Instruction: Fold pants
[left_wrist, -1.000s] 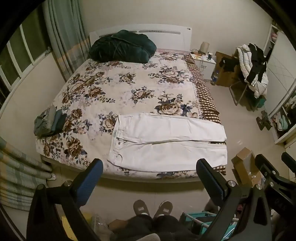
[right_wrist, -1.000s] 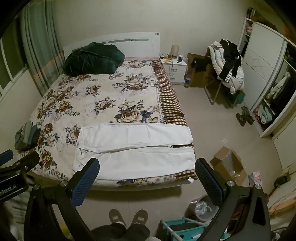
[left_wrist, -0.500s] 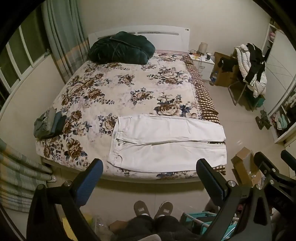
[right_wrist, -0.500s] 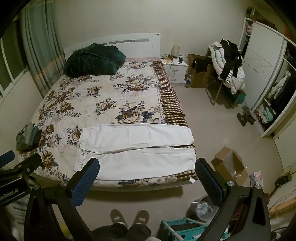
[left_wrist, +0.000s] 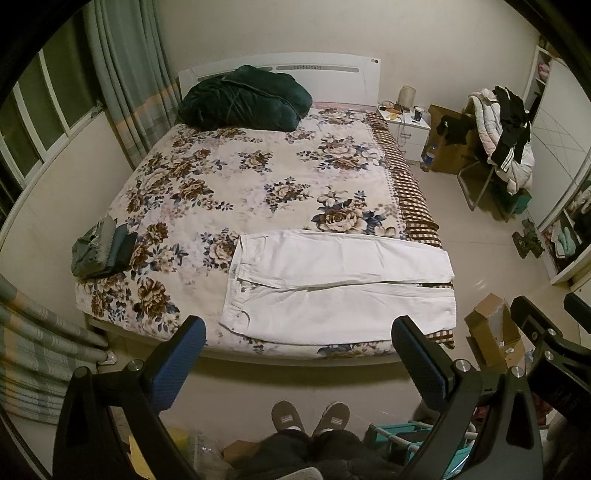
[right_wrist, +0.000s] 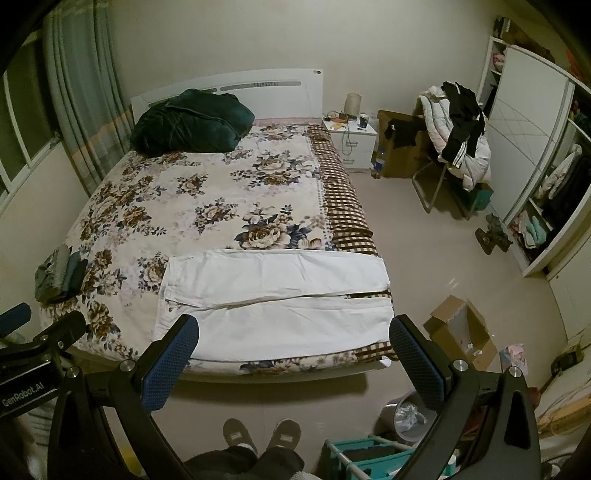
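Note:
White pants lie flat across the near end of the floral bed, waist to the left, both legs side by side running right to the bed's edge. My left gripper is held high above the floor in front of the bed, open, nothing between its blue pads. My right gripper hangs likewise open and empty, short of the pants. Neither touches the cloth. The person's slippered feet stand on the floor below.
A dark green quilt lies at the headboard. Folded grey-green clothes sit on the bed's left edge. A nightstand, a chair piled with clothes, a wardrobe, a cardboard box, a bin and a teal rack surround the bed's right side.
Both views have shifted slightly closer and to the right of the bed. The pants have not moved and both grippers stay open.

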